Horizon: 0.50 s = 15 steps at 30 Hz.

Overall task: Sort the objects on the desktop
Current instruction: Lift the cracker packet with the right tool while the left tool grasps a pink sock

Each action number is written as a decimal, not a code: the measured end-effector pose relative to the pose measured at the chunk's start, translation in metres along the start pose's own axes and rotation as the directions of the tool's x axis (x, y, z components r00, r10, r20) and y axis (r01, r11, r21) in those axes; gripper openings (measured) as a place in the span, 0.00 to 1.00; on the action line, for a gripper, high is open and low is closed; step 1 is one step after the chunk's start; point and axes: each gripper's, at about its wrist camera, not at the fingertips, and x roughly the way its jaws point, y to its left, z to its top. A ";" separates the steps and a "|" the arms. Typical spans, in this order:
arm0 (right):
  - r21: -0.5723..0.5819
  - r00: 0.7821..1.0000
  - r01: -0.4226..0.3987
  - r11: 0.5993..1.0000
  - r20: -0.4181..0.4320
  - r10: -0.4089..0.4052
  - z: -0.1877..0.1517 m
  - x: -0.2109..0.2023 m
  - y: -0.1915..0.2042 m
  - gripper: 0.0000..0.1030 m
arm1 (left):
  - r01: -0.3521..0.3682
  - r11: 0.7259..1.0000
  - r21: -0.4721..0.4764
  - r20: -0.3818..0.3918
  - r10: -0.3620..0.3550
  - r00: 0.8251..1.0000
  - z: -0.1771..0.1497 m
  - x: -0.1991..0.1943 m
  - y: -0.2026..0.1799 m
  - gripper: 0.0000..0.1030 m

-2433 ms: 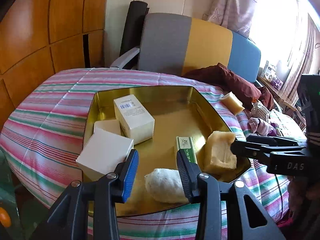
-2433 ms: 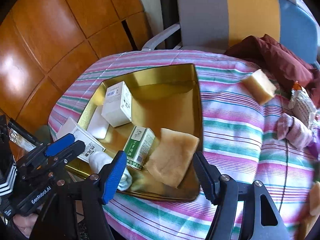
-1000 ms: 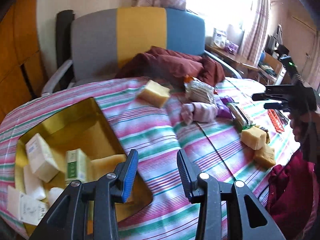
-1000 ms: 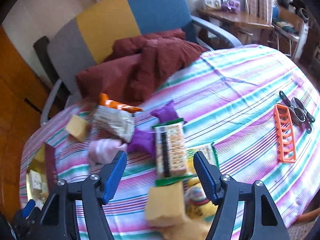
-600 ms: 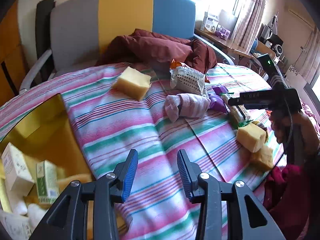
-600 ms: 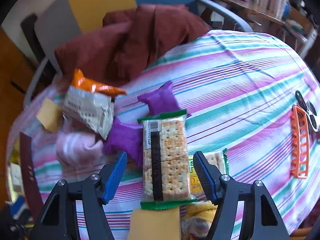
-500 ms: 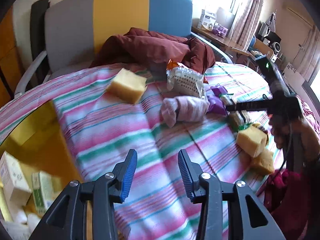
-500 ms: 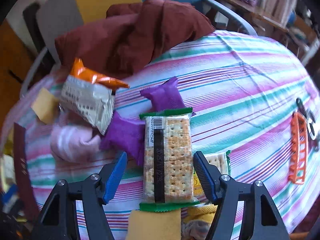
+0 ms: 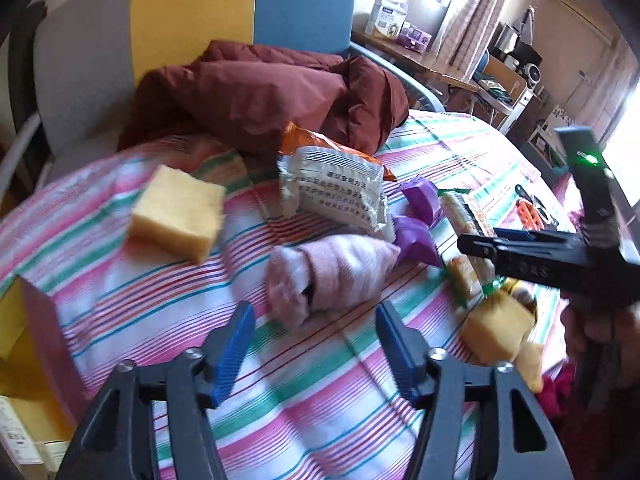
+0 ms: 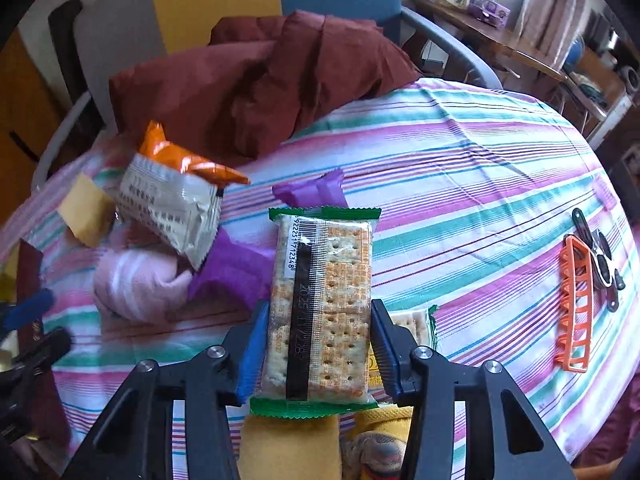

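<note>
A green-edged cracker pack (image 10: pixel 320 300) lies on the striped tablecloth. My right gripper (image 10: pixel 319 350) straddles its near end, jaws closing, both blue pads against the pack's long sides. In the left wrist view that gripper (image 9: pixel 480 250) reaches in from the right over the same pack (image 9: pixel 466 216). My left gripper (image 9: pixel 315 344) hovers with nothing between its fingers, jaws opening, just short of a rolled pink sock (image 9: pixel 328 276). Beyond the sock are a yellow sponge (image 9: pixel 178 212), a white and orange snack packet (image 9: pixel 332 188) and purple wrappers (image 9: pixel 416 236).
A gold tin (image 9: pixel 24 320) holding small boxes sits at the left table edge. A maroon cloth (image 10: pixel 280 76) is heaped on a chair at the back. An orange hair clip (image 10: pixel 574 308) and black clips (image 10: pixel 600 260) lie right; more sponges (image 10: pixel 280 444) lie near the front.
My left gripper swung away from the gold tin toward the pink sock and its jaws spread wider. My right gripper sank over the cracker pack and its jaws narrowed onto the pack's sides.
</note>
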 end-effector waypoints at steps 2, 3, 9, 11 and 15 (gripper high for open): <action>0.005 1.000 -0.001 1.000 0.023 0.001 0.000 -0.006 0.000 0.47 | -0.011 1.000 -0.010 -0.008 0.011 1.000 0.003 0.010 -0.003 0.76; 0.008 1.000 -0.006 1.000 0.031 0.005 0.000 -0.007 0.000 0.47 | -0.015 1.000 -0.014 -0.003 0.015 1.000 0.005 0.015 -0.006 0.79; 0.004 0.998 -0.031 1.000 0.050 0.030 0.006 -0.009 0.000 0.47 | -0.030 0.997 -0.067 0.003 0.030 1.000 0.011 0.036 -0.010 0.82; 0.001 0.998 -0.031 1.000 0.055 0.031 0.010 -0.004 -0.003 0.47 | -0.031 0.997 -0.070 -0.003 0.031 1.000 0.012 0.041 -0.011 0.82; 0.000 0.997 -0.036 0.999 0.069 0.036 0.011 -0.007 -0.003 0.47 | -0.064 0.996 -0.055 -0.023 0.063 0.998 0.017 0.056 -0.018 0.82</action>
